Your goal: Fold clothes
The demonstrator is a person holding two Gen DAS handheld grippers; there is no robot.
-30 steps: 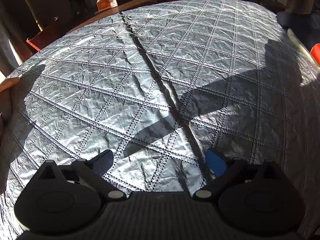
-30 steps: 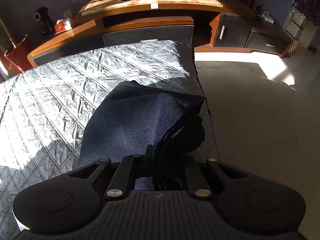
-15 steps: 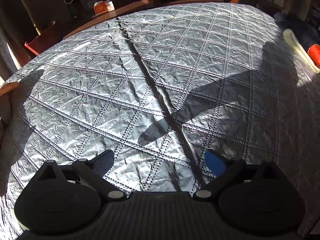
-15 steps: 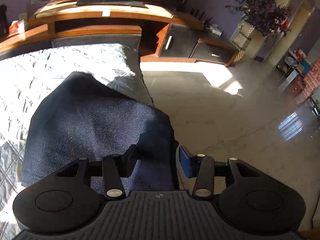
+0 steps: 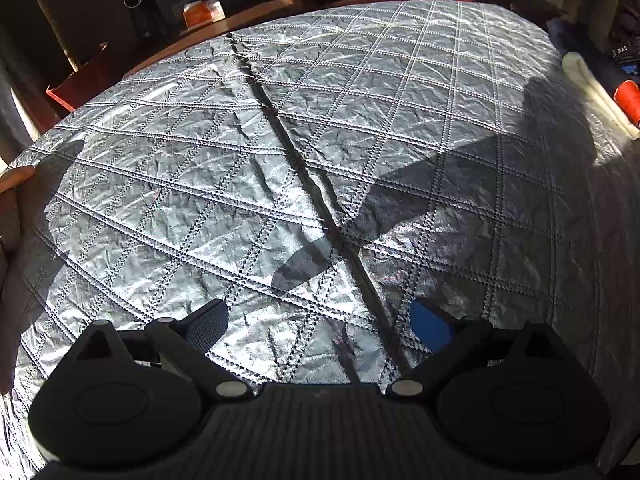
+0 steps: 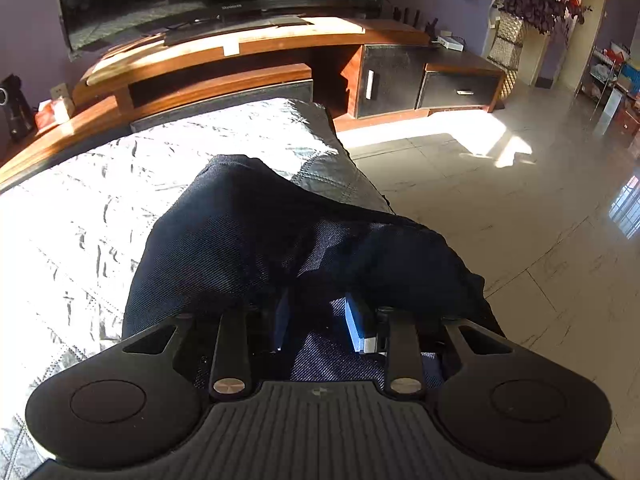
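Item: my R gripper (image 6: 316,320) closing w/ dark denim garment (image 6: 256,248) between jaws; L gripper (image 5: 320,320) wide open, empty, over silver quilted cover (image 5: 360,120).

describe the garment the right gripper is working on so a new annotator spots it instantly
Find the silver quilted table cover in front of the wooden TV stand. At its floor-side edge lies a dark navy denim garment, bunched, with the closing right gripper astride its near fold. It is the only dark cloth on that bright cover.

Jeans on the cover's right edge
The folded jeans (image 6: 256,240) lie on the quilted cover (image 6: 80,208); behind it stands the TV cabinet (image 6: 248,52), the floor (image 6: 500,208) at right.
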